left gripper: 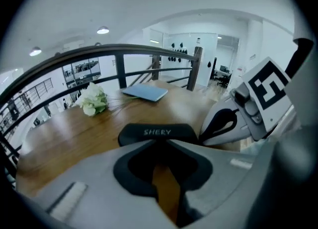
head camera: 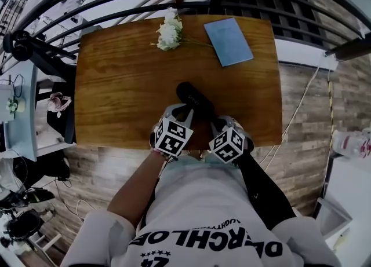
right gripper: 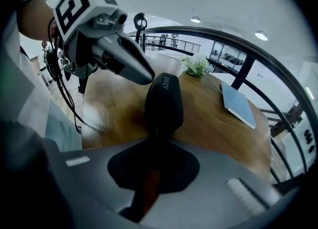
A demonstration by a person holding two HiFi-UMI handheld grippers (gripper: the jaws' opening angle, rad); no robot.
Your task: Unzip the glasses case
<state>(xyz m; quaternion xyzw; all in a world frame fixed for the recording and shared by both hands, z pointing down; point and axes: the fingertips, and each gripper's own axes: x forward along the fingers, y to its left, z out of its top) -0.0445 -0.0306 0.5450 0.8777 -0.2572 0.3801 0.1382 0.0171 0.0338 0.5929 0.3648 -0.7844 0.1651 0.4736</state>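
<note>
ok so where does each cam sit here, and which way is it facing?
Head view: on the person's head, facing steeply down at the table and glasses case; shows shirt, both arms, left gripper, right gripper.
Left gripper view: on the left gripper, facing along its jaws across the case toward flowers and notebook; right gripper at right.
Right gripper view: on the right gripper, facing along the case's length; left gripper and an arm upper left.
Shared: all show case, flowers, notebook.
</note>
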